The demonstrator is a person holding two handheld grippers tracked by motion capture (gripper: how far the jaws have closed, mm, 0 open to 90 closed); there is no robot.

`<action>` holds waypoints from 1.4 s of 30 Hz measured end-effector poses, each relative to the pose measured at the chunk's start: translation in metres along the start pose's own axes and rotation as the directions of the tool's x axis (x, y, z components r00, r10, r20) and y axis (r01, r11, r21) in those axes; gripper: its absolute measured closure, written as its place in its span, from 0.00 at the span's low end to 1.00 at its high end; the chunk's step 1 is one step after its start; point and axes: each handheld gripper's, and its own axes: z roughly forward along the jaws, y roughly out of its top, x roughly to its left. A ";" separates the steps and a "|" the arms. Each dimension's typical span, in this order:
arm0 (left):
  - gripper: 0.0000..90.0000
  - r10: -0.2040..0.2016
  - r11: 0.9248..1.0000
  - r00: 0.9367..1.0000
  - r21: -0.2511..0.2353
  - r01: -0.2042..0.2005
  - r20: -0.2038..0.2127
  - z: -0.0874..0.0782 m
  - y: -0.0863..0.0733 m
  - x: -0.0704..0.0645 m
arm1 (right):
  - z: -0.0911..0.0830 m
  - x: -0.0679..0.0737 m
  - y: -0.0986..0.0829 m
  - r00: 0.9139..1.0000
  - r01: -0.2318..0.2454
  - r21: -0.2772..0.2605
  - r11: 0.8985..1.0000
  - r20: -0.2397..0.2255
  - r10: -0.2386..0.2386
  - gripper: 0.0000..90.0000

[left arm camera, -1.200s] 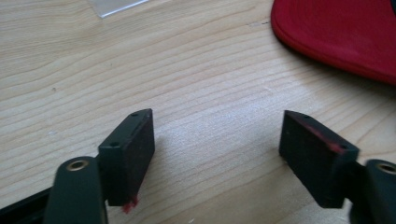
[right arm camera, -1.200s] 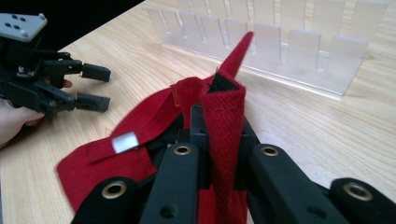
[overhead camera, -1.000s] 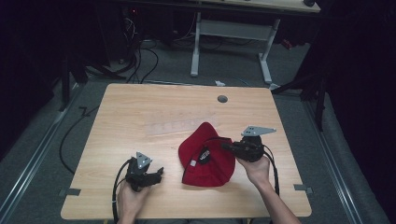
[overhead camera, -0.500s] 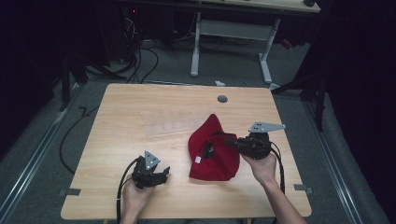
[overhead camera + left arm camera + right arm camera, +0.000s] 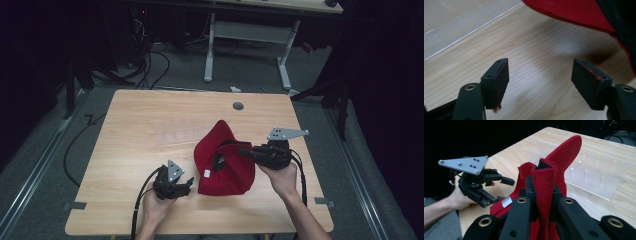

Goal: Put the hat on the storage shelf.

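Table [image 5: 150, 130]: wood, bare apart from a clear plastic sheet [image 5: 175, 135], faint, perhaps a tray. Red cap [image 5: 222, 165] sits right of centre, peak pointing away from the person, long axis running front to back. Right gripper [image 5: 245, 151] is clamped on the cap's rear edge, lifting it. Left gripper [image 5: 189, 184], jaws wide and empty, lies just left of the cap, nearer its front corner.

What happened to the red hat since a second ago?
The right gripper, clamped on the red hat, lifted one side so it stands taller and bunched. The left gripper, jaws open, slid closer to it. The table stayed put.
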 end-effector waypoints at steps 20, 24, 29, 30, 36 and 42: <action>0.24 0.043 0.998 0.994 -0.040 -0.039 0.096 -0.007 -0.001 -0.019 | 0.007 -0.003 -0.001 0.995 -0.049 0.026 0.998 -0.085 0.051 0.94; 0.24 0.051 0.998 0.993 -0.051 -0.046 0.106 -0.011 0.000 -0.021 | 0.009 -0.008 -0.006 0.994 -0.073 0.038 0.997 -0.081 0.076 0.94; 0.25 0.056 0.996 0.990 -0.074 -0.047 0.126 -0.017 0.002 -0.025 | 0.009 -0.014 -0.010 0.993 -0.088 0.063 0.994 -0.067 0.092 0.94; 0.25 0.058 0.996 0.990 -0.077 -0.049 0.130 -0.018 0.002 -0.025 | 0.009 -0.014 -0.010 0.994 -0.084 0.065 0.994 -0.062 0.088 0.94; 0.25 0.061 0.995 0.989 -0.087 -0.049 0.134 -0.021 0.006 -0.028 | 0.010 -0.016 -0.014 0.994 -0.094 0.095 0.991 -0.050 0.099 0.94; 0.24 0.076 0.994 0.989 -0.092 -0.064 0.128 -0.021 0.008 -0.027 | 0.014 -0.020 -0.022 0.988 -0.131 0.109 0.985 -0.067 0.139 0.94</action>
